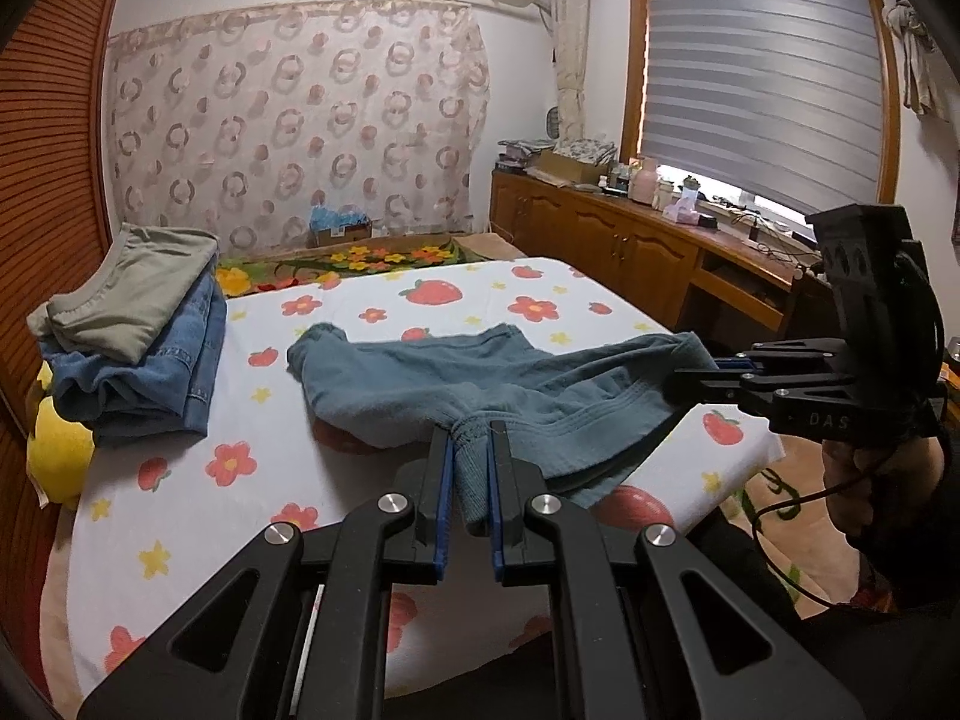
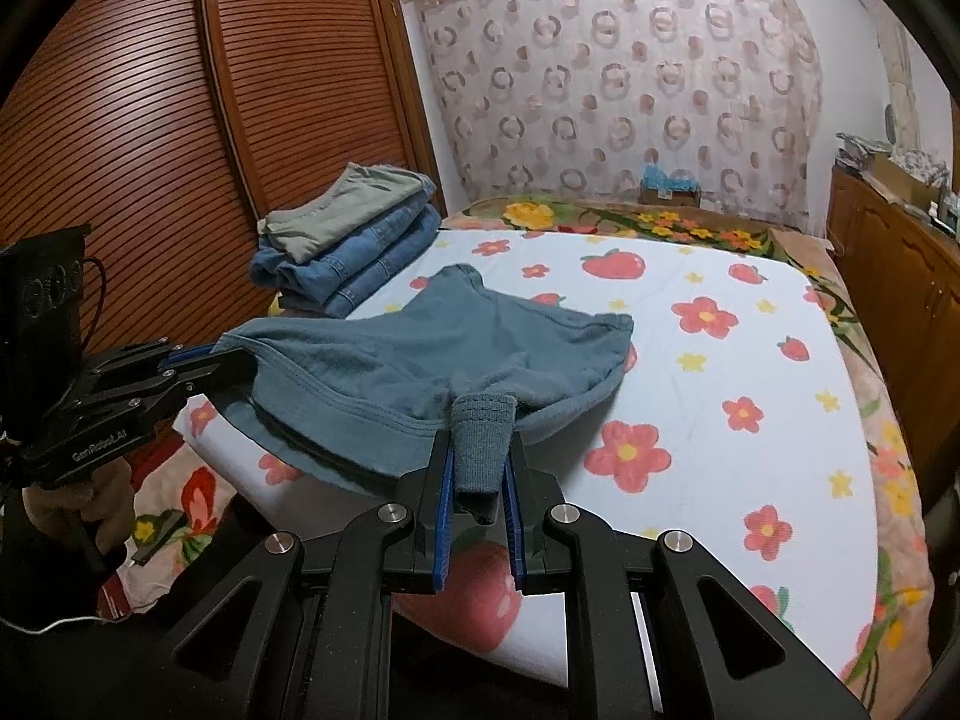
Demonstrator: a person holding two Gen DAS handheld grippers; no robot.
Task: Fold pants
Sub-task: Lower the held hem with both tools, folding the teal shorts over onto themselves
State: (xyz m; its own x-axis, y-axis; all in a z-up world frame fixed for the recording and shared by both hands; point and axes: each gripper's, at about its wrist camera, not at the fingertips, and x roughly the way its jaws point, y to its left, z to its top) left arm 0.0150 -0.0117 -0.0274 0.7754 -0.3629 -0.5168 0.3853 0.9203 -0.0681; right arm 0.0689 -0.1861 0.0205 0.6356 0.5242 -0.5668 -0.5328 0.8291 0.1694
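Blue-grey pants [image 1: 480,378], one pair, pinched by two tools: left tool [image 1: 471,450], right tool [image 2: 480,456].

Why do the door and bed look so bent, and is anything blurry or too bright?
Left wrist view: fisheye lens bows the slatted door; daylight glares under the window blind. Right wrist view: bed sheet edges curve, corners go dark; teal pants stay sharp.

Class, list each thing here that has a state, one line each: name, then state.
Left gripper: shut on the pants.
Right gripper: shut on the pants.
Pants: teal, partly lifted off the bed, held at two ends.
Stack: folded clothes, piled.
Blind: lowered almost fully.
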